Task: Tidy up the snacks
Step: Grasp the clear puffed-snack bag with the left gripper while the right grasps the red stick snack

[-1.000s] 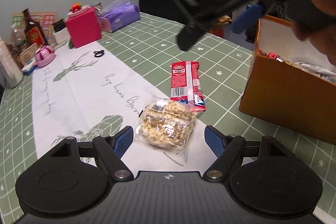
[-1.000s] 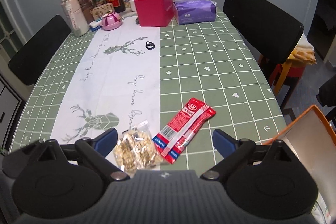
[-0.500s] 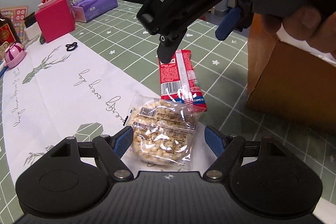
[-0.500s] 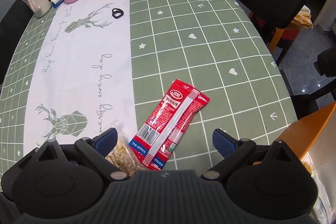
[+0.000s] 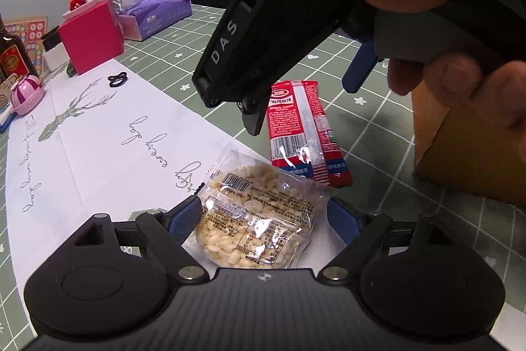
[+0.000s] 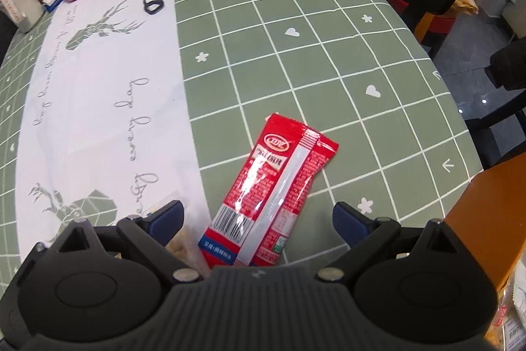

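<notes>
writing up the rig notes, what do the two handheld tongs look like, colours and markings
Both tongs are matte black plastic: a ribbed central body, two rounded disc-shaped housings, and linkage arms with silver pivot pins. The fingertips carry dark blue textured pads. The left tongs and right tongs match. Seen from the left wrist view, the right unit's side bears white "DAS" lettering, with a grey handle section under the hand.

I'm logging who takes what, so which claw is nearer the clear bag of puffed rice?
Left. The left claw straddles the clear bag of puffed rice, jaws open. The right claw straddles the red packet beside it.
</notes>
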